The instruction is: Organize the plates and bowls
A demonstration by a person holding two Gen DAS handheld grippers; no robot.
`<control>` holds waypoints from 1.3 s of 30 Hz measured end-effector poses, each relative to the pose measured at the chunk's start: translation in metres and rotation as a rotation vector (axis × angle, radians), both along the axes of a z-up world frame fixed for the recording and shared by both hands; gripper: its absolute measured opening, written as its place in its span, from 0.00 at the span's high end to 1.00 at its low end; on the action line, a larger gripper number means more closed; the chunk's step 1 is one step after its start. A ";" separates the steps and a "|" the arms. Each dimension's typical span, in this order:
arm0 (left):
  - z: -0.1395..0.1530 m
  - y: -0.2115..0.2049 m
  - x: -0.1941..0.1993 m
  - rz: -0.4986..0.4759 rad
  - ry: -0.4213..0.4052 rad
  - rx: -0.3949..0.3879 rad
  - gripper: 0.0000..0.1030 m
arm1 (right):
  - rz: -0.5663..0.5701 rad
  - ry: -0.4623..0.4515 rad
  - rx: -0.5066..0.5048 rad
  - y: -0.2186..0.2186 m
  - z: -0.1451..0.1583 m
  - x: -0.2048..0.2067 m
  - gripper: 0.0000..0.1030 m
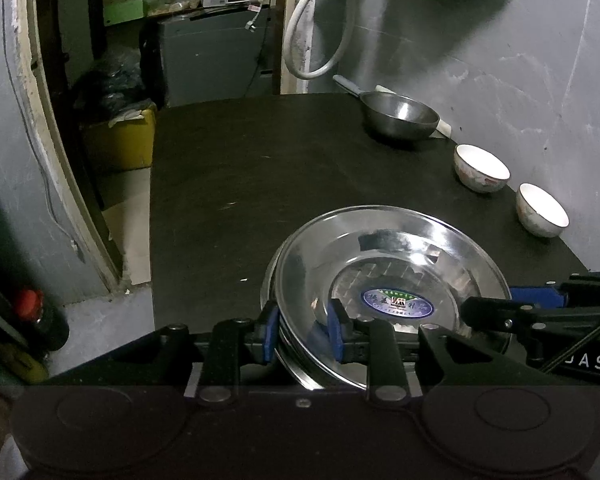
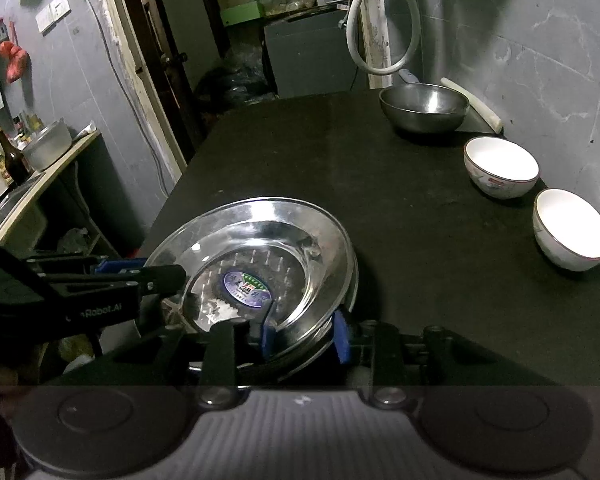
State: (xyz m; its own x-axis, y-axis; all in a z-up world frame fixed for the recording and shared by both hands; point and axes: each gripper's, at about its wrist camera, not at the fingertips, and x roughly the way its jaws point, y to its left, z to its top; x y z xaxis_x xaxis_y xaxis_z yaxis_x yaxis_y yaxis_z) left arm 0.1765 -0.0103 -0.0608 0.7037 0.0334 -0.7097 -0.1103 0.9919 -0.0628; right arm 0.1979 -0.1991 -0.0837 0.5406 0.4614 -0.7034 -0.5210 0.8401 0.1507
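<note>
A stack of shiny steel plates (image 1: 388, 256) with a blue oval sticker rests near the front of the black table (image 1: 240, 200). My left gripper (image 1: 302, 320) is shut on the stack's near-left rim, one blue pad inside and one outside. The right gripper (image 1: 472, 306) reaches in from the right. In the right wrist view my right gripper (image 2: 304, 332) is shut on the near-right rim of the plates (image 2: 260, 240), and the left gripper (image 2: 180, 272) comes in from the left. Two white bowls (image 2: 500, 166) (image 2: 570, 228) stand along the right edge.
A steel bowl (image 2: 424, 106) sits at the far right corner, beside a white stick (image 2: 472, 100) against the grey wall. A white hose (image 1: 320, 40) hangs above it. A yellow bin (image 1: 120, 140) stands left of the table. A side counter (image 2: 40, 168) holds bottles and a pot.
</note>
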 end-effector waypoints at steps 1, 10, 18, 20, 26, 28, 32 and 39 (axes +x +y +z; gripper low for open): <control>0.000 -0.001 -0.001 0.000 0.001 0.000 0.72 | 0.001 0.000 -0.001 0.000 0.000 0.000 0.65; 0.001 0.001 -0.002 0.037 0.006 0.017 0.67 | 0.008 -0.007 -0.022 0.000 -0.002 -0.002 0.52; 0.008 0.010 -0.010 0.078 -0.022 0.014 0.35 | 0.031 -0.024 -0.021 0.006 -0.001 -0.005 0.18; 0.009 0.014 -0.013 0.094 -0.026 0.005 0.24 | 0.038 -0.024 -0.019 0.008 -0.002 -0.005 0.14; 0.013 0.026 -0.020 0.158 -0.041 -0.029 0.07 | 0.041 -0.025 -0.012 0.012 -0.001 -0.006 0.01; 0.014 0.029 -0.022 0.175 -0.047 -0.040 0.04 | 0.031 -0.031 -0.008 0.011 0.000 -0.006 0.00; 0.016 0.032 -0.024 0.190 -0.053 -0.046 0.01 | -0.006 -0.042 -0.005 0.007 0.004 -0.004 0.00; 0.023 0.035 -0.041 0.167 -0.011 0.011 0.01 | -0.173 -0.037 0.097 -0.007 0.006 -0.015 0.00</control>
State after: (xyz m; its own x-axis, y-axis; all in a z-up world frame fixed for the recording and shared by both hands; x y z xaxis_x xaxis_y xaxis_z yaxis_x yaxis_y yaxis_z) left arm 0.1352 0.0248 -0.0382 0.6956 0.1577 -0.7009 -0.2728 0.9605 -0.0546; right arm 0.1826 -0.2061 -0.0773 0.6420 0.4243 -0.6386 -0.3772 0.8999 0.2187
